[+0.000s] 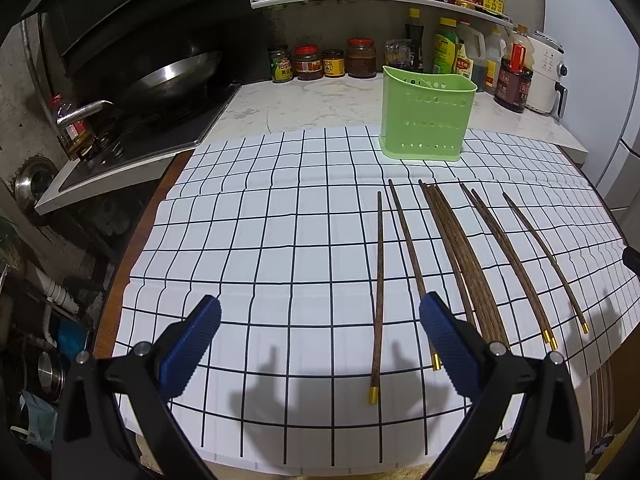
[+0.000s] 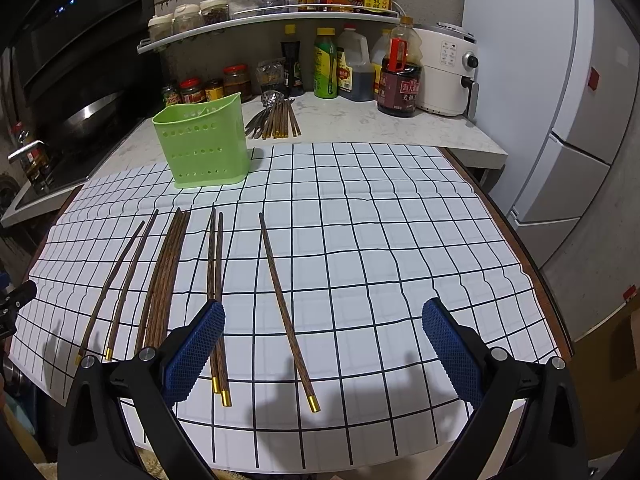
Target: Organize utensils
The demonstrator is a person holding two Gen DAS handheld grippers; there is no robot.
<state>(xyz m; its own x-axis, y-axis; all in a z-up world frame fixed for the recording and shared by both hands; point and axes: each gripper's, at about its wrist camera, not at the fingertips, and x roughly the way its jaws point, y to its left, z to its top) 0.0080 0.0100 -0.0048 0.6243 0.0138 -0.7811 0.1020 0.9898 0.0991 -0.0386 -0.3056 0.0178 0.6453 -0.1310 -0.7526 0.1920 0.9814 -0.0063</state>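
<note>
Chopsticks (image 2: 172,276) lie loose in rows mid-cloth (image 2: 380,240), gold ends toward near edge, likely laid out for pickup. Green holder (image 2: 204,144) upright at far edge, looks empty. Left gripper (image 1: 320,344), right gripper (image 2: 322,348) hover, jaws spread, holding nothing.

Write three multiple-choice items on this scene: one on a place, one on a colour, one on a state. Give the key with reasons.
1. Where does the utensil holder stand?
A. far edge of the checked cloth
B. on the shelf
C. between the tongs

2. What colour are the chopsticks' end caps?
A. silver
B. gold
C. red

3. How are the right tongs?
A. shut on a chopstick
B. open, holding nothing
C. shut, empty

Key: A, it sits on the cloth's far edge; B, gold tips show at the near ends; B, the fingers stand wide apart over the cloth.
</note>
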